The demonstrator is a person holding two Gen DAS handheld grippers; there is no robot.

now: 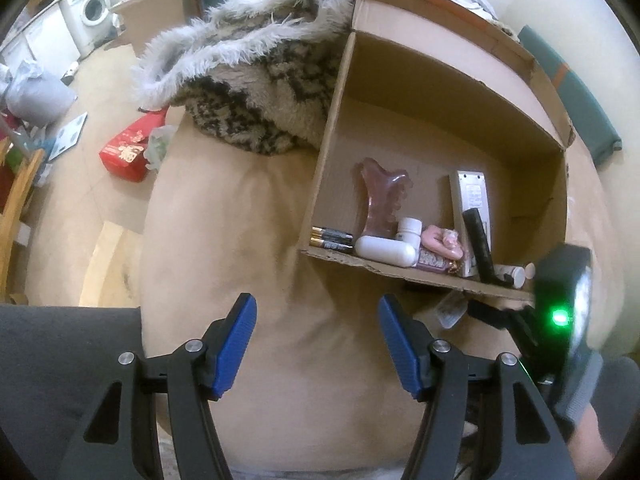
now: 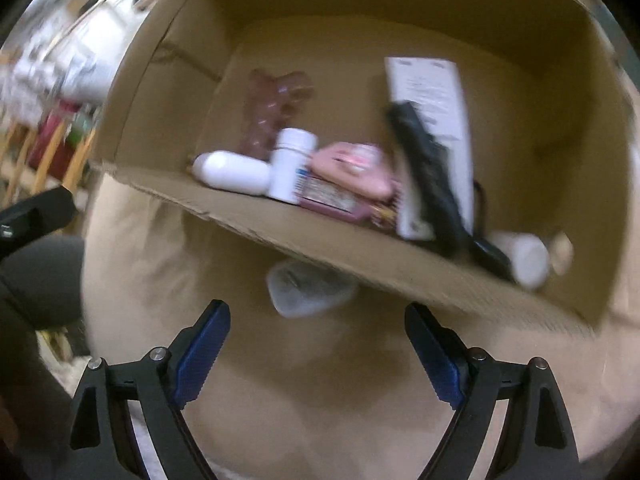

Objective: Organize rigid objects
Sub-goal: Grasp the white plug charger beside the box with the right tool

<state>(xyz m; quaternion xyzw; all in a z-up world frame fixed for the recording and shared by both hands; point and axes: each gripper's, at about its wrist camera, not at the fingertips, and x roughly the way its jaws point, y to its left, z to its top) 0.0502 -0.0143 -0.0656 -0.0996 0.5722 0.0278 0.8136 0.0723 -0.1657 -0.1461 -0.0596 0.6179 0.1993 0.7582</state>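
Note:
A cardboard box (image 1: pixel 440 128) lies on its side on a tan cushion (image 1: pixel 280 240), its open face toward me. Along its near wall lie batteries (image 1: pixel 332 237), a white capsule case (image 1: pixel 386 251), a white pill bottle (image 1: pixel 410 232), a pink translucent piece (image 1: pixel 380 196), a pink case (image 1: pixel 444 242), a black comb (image 1: pixel 482 244) and a white remote (image 1: pixel 470 200). My left gripper (image 1: pixel 316 344) hovers open and empty over the cushion. My right gripper (image 2: pixel 316 350) is open and empty, just short of a clear plastic piece (image 2: pixel 308 288) under the box's (image 2: pixel 320 240) lower edge.
A fluffy patterned blanket (image 1: pixel 256 80) lies left of the box. On the floor to the left are a red packet (image 1: pixel 128 148), a grey bag (image 1: pixel 36 96), a wooden chair (image 1: pixel 16 200) and a washing machine (image 1: pixel 94 8). The right gripper's body (image 1: pixel 568 312) shows a green light.

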